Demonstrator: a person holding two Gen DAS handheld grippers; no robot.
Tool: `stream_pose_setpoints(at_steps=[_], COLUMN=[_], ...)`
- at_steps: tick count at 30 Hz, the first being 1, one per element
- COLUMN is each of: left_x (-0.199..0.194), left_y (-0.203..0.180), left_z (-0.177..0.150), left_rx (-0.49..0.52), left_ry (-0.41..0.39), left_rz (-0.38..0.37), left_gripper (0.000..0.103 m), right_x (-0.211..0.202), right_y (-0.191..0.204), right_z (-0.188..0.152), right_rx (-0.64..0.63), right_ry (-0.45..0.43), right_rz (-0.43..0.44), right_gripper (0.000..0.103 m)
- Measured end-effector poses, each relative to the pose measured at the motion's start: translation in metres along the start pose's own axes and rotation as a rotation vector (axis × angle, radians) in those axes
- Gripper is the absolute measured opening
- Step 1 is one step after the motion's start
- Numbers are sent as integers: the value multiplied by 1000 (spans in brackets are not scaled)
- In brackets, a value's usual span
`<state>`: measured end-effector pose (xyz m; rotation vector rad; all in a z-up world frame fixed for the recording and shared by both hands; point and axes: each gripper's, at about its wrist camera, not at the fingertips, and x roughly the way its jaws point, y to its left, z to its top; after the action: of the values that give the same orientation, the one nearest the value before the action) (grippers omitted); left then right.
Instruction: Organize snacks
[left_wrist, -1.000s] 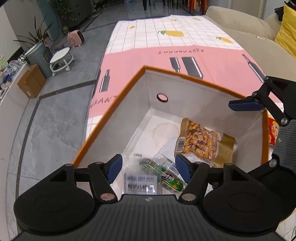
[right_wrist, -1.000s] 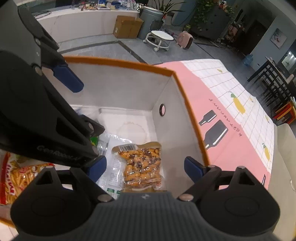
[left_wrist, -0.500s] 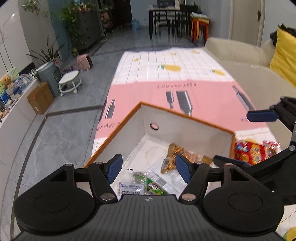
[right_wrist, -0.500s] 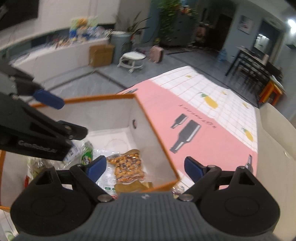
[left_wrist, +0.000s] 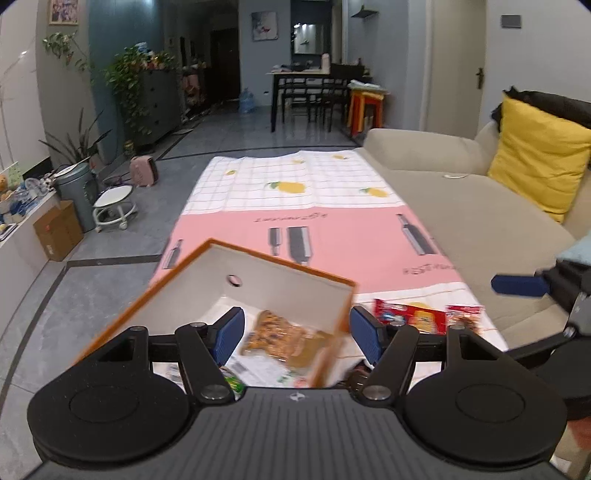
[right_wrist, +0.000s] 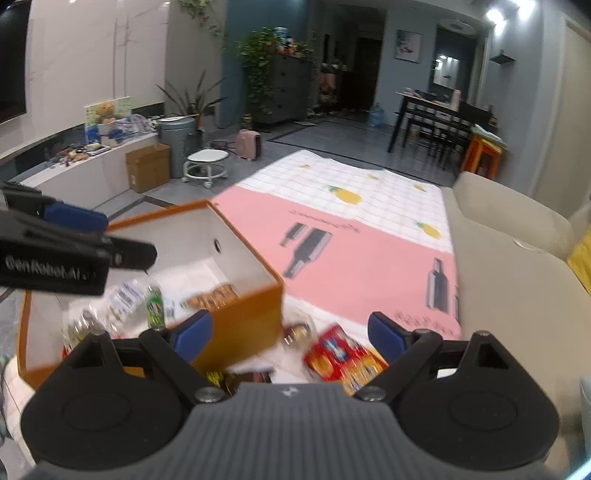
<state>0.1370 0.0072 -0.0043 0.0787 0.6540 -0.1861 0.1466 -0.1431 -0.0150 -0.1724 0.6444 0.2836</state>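
Both claws stand wide and hold nothing: the left gripper (left_wrist: 295, 334) hangs above the box (left_wrist: 177, 291), the right gripper (right_wrist: 290, 332) above its right-hand corner.

Inside the box lie a nut pack (left_wrist: 275, 334), a green-labelled packet (right_wrist: 155, 304) and some clear-wrapped packets (right_wrist: 123, 295). Just right of the box, on the cloth (right_wrist: 354, 254), lies a red snack bag (right_wrist: 341, 356), with a small round packet (right_wrist: 297, 332) between it and the box wall; darker packets at the near foot of the box are too blurred to name.

The risks, as I judge them: the two grippers are close over the box, so a reach toward the loose snacks could knock one tool against the other or clip the box's orange rim. The glossy red bag may slide out of a shallow pinch.

Writing: "GenRobot.AI" on the left tool's side, seen from the right camera. The cloth beyond the box carries print too blurred to read.
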Motion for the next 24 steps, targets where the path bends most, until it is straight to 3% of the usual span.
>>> stream_pose_setpoints(at_steps=[11,24], left_x=[10,39], left_y=[-42,-60], left_z=[-42,-83], left_rx=[18,65], left_ry=[56,133], left_rz=[-72,-65], left_gripper=[77,77], right_x=[-24,11], right_y=[-28,-44], right_z=[-76,-120], right_rx=[129,157], right_ry=[95,213], right_rz=[-67,-109], right_gripper=[88,88])
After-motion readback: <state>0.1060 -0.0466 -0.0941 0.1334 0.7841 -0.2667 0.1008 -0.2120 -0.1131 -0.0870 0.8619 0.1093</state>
